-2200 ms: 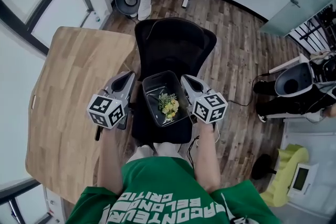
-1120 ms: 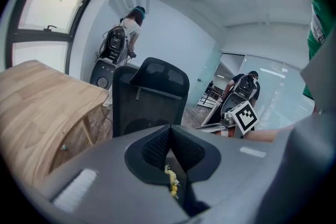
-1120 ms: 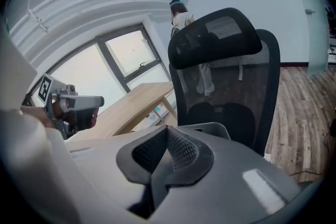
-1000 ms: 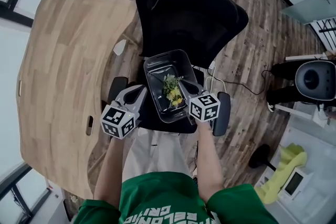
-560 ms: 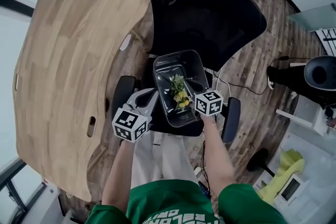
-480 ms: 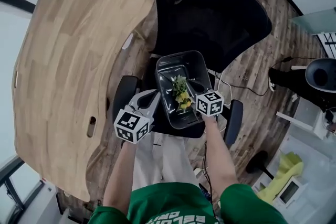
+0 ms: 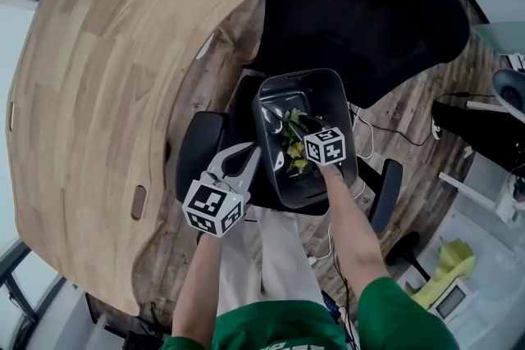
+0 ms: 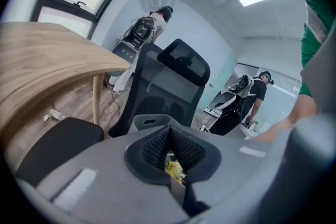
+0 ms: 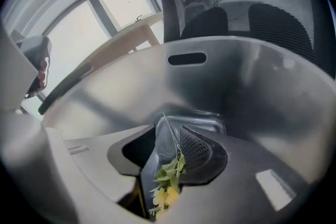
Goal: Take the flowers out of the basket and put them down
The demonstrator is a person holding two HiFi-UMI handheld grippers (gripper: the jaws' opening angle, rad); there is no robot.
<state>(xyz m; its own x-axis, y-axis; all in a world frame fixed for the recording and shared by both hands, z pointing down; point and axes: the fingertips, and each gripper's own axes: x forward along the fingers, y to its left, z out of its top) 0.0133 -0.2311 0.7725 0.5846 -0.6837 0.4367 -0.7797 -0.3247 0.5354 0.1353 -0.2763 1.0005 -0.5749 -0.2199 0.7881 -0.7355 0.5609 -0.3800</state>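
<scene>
A grey plastic basket (image 7: 324, 82) stands on the seat of a black office chair (image 7: 361, 4). In it lie yellow flowers with green leaves (image 7: 294, 150) in a clear wrap. My right gripper (image 7: 293, 122) reaches down into the basket. Its jaws are opening, and the wrapped flowers (image 9: 167, 176) stand in the gap between them (image 9: 169, 145), with the basket wall (image 9: 252, 76) behind. My left gripper (image 7: 248, 157) hangs outside the basket's left side, shut and holding nothing. In the left gripper view its pads meet (image 8: 169, 140), and the basket rim (image 8: 149, 122) and a bit of flower (image 8: 172, 167) show beyond.
A large wooden table (image 7: 107, 78) fills the left. The chair's armrests (image 7: 197, 152) (image 7: 385, 193) flank the basket. Cables lie on the wood floor (image 7: 418, 119) to the right. A person in black (image 8: 252, 97) stands behind the chair, another (image 8: 144, 34) at the far wall.
My right gripper has dipped from the basket's right rim into the basket, around the flowers. My left gripper stays beside the basket's left side. The head view has shifted closer.
</scene>
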